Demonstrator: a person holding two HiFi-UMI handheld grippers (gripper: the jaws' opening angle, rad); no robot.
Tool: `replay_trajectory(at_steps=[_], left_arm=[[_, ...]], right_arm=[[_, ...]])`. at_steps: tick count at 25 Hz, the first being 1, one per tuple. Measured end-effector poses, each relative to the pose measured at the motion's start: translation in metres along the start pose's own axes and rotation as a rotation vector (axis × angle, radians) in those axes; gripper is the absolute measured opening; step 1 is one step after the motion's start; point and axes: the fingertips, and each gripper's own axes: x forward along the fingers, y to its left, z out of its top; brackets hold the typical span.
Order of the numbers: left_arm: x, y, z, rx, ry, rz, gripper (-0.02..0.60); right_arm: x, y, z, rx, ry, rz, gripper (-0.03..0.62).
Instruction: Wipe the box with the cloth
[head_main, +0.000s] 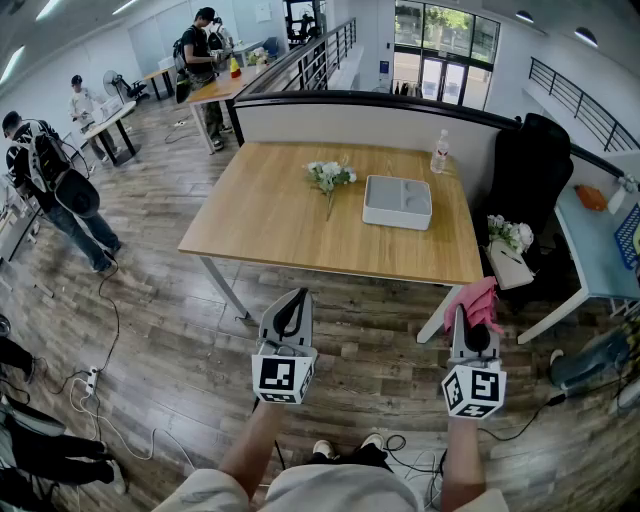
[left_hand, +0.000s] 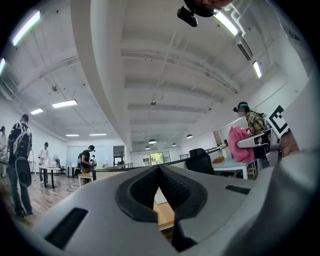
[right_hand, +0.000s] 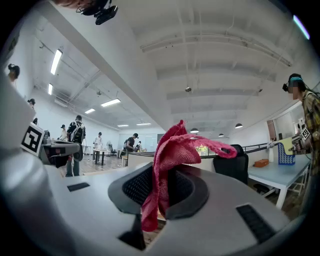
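A shallow grey box (head_main: 397, 201) lies on the wooden table (head_main: 270, 215), toward its right side. A pink cloth (head_main: 476, 302) sticks up from my right gripper (head_main: 472, 322), which is shut on it, well short of the table's near edge. In the right gripper view the cloth (right_hand: 167, 160) is pinched between the dark pads and flops over to the right. My left gripper (head_main: 289, 318) is held level with the right one, jaws shut with nothing in them. In the left gripper view, the left gripper (left_hand: 156, 192) points toward the table and the cloth (left_hand: 241, 144) shows at the right.
A bunch of white flowers (head_main: 328, 177) lies left of the box and a water bottle (head_main: 439, 152) stands at the table's far right. A black chair (head_main: 530, 180) and a side desk (head_main: 600, 250) stand to the right. People (head_main: 50, 185) stand around desks on the left.
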Motion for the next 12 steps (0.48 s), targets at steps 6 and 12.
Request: replay_trajectory(at_steps=[6,12], left_arm=[[0.008,-0.007,-0.006,0.001,0.012,-0.033,0.014],[0.016,-0.016,-0.003,0.002,0.007,-0.051,0.014]], right_arm=[[0.002,-0.003,0.004,0.002,-0.01,-0.008,0.075],[0.002,-0.013,0.004,0.009,-0.008,-0.031,0.075]])
